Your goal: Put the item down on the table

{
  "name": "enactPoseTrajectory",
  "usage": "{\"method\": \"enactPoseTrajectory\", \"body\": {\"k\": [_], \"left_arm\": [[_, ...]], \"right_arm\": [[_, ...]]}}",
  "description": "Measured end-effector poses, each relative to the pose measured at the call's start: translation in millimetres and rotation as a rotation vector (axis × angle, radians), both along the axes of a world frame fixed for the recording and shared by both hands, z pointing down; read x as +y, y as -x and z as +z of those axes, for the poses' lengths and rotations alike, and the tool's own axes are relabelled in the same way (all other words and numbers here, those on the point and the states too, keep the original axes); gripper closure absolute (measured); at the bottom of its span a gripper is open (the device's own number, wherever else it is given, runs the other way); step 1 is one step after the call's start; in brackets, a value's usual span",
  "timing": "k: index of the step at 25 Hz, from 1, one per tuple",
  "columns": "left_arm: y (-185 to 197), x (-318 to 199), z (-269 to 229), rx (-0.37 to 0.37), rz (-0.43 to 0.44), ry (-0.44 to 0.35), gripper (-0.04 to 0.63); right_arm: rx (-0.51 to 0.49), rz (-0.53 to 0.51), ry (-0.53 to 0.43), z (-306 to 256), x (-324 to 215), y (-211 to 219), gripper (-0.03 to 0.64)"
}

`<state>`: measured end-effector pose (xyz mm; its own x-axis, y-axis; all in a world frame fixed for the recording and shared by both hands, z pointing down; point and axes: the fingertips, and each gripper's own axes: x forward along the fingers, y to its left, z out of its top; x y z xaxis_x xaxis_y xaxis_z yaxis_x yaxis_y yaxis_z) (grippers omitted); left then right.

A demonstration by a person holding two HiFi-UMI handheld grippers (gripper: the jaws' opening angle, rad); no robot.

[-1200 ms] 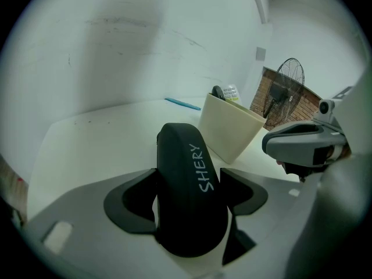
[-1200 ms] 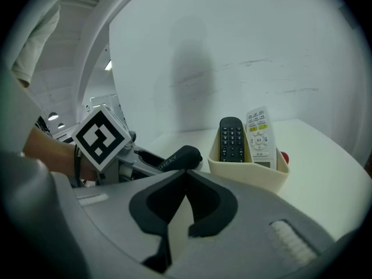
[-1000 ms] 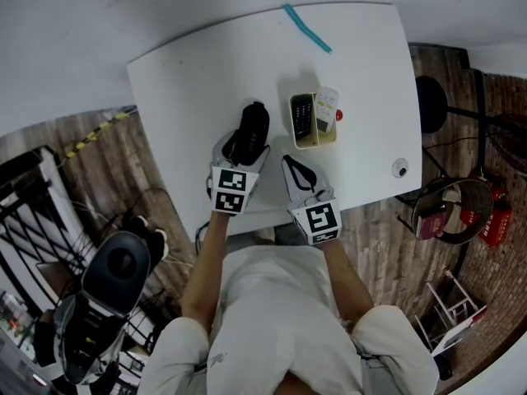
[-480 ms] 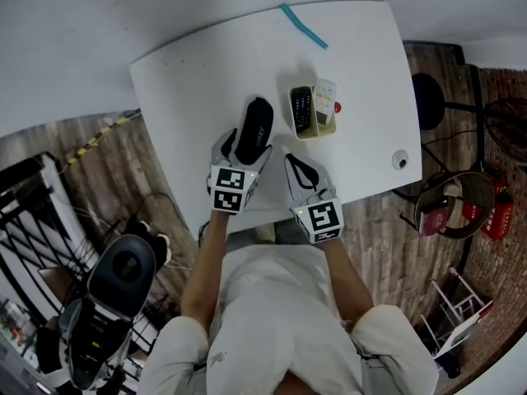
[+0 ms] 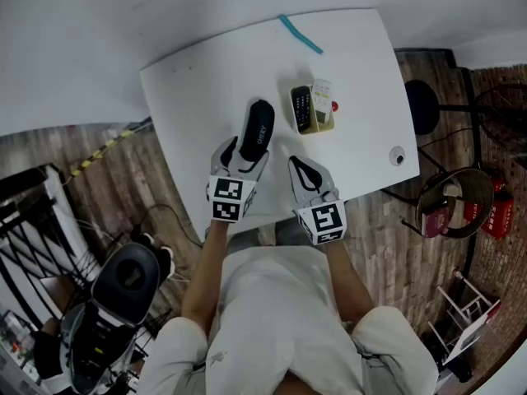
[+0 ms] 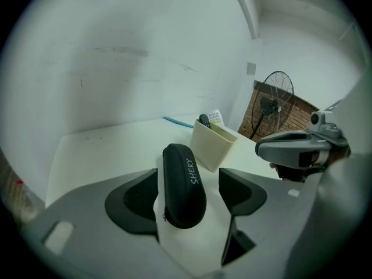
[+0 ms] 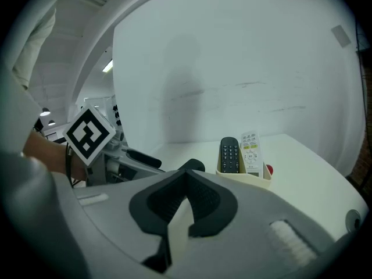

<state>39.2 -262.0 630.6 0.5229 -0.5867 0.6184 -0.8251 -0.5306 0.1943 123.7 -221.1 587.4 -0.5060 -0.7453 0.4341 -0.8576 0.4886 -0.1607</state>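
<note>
A black zipped glasses case (image 5: 258, 126) lies on the white table (image 5: 198, 81), left of the cream holder. Its near end sits between the jaws of my left gripper (image 5: 244, 151). In the left gripper view the case (image 6: 183, 182) shows a strip of white table on each side, so neither pad presses on it. The jaws of the left gripper (image 6: 189, 189) have just been closing a little around it. My right gripper (image 5: 298, 168) hovers over the table's front edge, shut and empty; in its own view the right gripper's (image 7: 187, 178) pads meet at the tips.
A cream holder (image 5: 312, 127) with a black remote (image 7: 229, 156) and a white remote (image 7: 251, 153) stands right of the case. A blue strip (image 5: 300, 33) lies at the far edge, a small round object (image 5: 398, 156) at the right edge. A stool (image 5: 420, 105) stands beyond.
Both grippers have drawn back toward me and risen slightly. More of the case now sticks out beyond the left jaws, and it stays on the table.
</note>
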Motion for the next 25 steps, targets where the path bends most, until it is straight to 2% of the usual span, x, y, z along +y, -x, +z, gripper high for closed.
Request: {"method": "enactPoseTrajectory", "body": {"k": [6, 13, 20, 25], "left_arm": [[13, 14, -48, 0.039, 0.004, -0.11, 0.358], [32, 30, -98, 0.077, 0.032, -0.24, 0.455], [48, 50, -127, 0.1, 0.047, -0.328, 0.551], [52, 59, -139, 0.12, 0.066, -0.367, 0.583]], "right_arm": [[-0.001, 0.029, -0.061, -32, 6, 0, 0.614], [0.003, 0.07, -0.147, -72, 16, 2, 0.614], [0.014, 0.114, -0.22, -101, 31, 5, 0.614], [0.017, 0.134, -0.244, -110, 41, 9, 0.614]]}}
